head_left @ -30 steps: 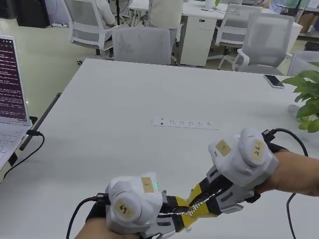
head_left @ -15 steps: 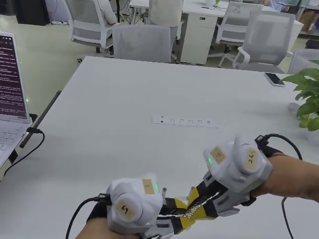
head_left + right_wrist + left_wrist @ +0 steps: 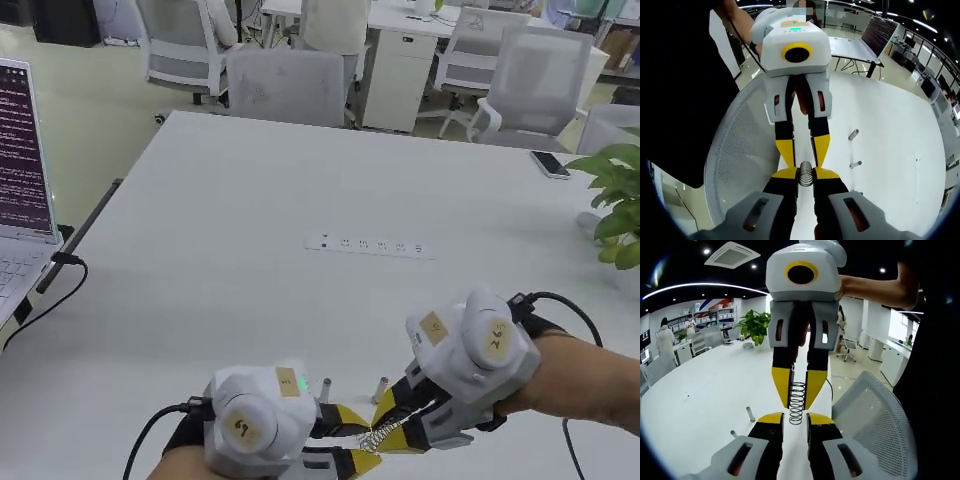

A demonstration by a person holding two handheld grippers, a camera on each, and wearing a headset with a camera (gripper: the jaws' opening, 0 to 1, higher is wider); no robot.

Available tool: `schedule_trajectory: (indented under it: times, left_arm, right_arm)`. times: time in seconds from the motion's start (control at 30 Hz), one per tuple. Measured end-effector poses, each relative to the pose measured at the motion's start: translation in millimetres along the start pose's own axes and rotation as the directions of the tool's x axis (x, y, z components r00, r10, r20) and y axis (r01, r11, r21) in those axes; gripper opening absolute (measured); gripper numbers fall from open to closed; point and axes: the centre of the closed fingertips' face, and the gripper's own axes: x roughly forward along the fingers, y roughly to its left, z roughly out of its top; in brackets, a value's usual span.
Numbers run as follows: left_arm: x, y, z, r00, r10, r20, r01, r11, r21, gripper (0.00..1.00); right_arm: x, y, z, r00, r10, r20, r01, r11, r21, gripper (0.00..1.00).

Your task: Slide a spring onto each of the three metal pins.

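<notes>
A small steel spring (image 3: 383, 432) hangs in the air between my two grippers, above the near edge of the white table (image 3: 250, 260). My right gripper (image 3: 392, 424) is shut on one end; in its own view the spring (image 3: 806, 176) shows end-on between its yellow tips. My left gripper (image 3: 362, 438) closes on the other end, and the spring (image 3: 797, 402) rises from between its tips toward the right gripper (image 3: 797, 406). Two short metal pins (image 3: 325, 388) (image 3: 381, 388) stand on the table just beyond the grippers. They show again as pins (image 3: 750, 414) and pins (image 3: 853, 134).
A white power strip (image 3: 365, 245) lies mid-table. An open laptop (image 3: 20, 170) with a black cable (image 3: 50, 290) sits at the left edge. A plant (image 3: 615, 195) and a phone (image 3: 550, 162) are at the far right. Office chairs (image 3: 285, 90) stand behind the table.
Both grippers have come down and nearer to me with the spring still between them. The right one moved down and left. Two pins now show beyond them.
</notes>
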Motion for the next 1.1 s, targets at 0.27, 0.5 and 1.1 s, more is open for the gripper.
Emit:
schedule_trajectory:
  times: [0.27, 0.5, 1.1]
  left_arm:
    - [-12.0, 2.3, -12.6, 0.9993, 0.036, -0.013, -0.037, 0.999, -0.040, 0.16]
    - [-28.9, 15.9, -22.8, 0.9943, 0.105, -0.020, -0.107, 0.989, -0.102, 0.21]
    - [-107.0, 65.7, -80.7, 0.9089, 0.406, -0.095, -0.416, 0.871, -0.259, 0.37]
  right_arm:
    - [-1.4, -8.2, -9.8, 0.9993, -0.038, 0.001, 0.038, 0.998, 0.043, 0.08]
    - [2.9, -17.1, -18.4, 0.9980, -0.063, -0.011, 0.064, 0.995, 0.074, 0.08]
    - [12.7, -38.7, -32.1, 0.9969, -0.062, -0.049, 0.066, 0.993, 0.097, 0.08]
